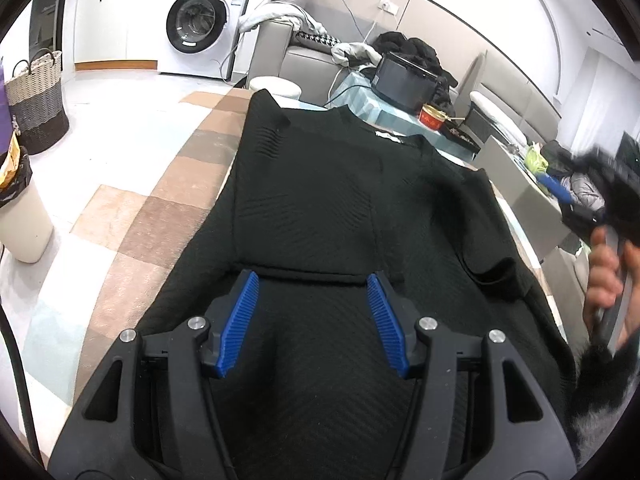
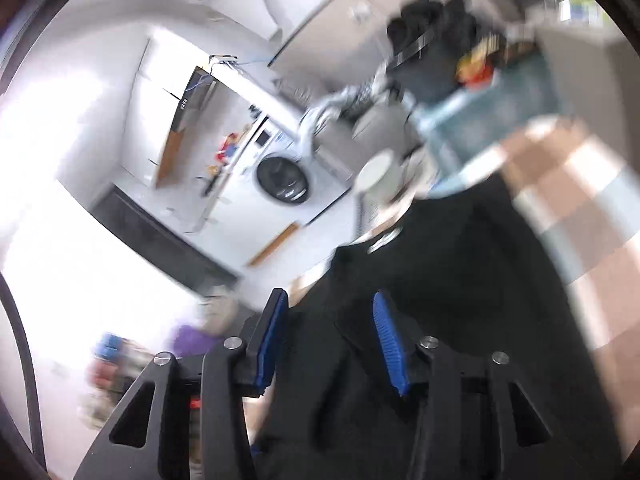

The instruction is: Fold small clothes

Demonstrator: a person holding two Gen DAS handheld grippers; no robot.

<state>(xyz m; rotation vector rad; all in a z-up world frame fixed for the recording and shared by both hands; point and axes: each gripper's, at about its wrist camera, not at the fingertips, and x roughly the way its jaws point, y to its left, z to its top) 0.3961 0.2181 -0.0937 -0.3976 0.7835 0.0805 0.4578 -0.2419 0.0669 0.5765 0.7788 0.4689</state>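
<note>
Below, ribbed black sweater (image 1: pixel 320 200) lies flat (left tool (image 1: pixel 312 280) spread).

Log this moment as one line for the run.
black sweater flat on table | left gripper open above hem | right gripper open, view blurred

A white washing machine (image 1: pixel 202 26) stands at eleven o'clock beside white cabinets (image 1: pixel 116 24). A woven basket (image 1: pixel 38 100) sits at nine o'clock on the pale floor; a grey sofa (image 1: pixel 296 56) at twelve.
</note>
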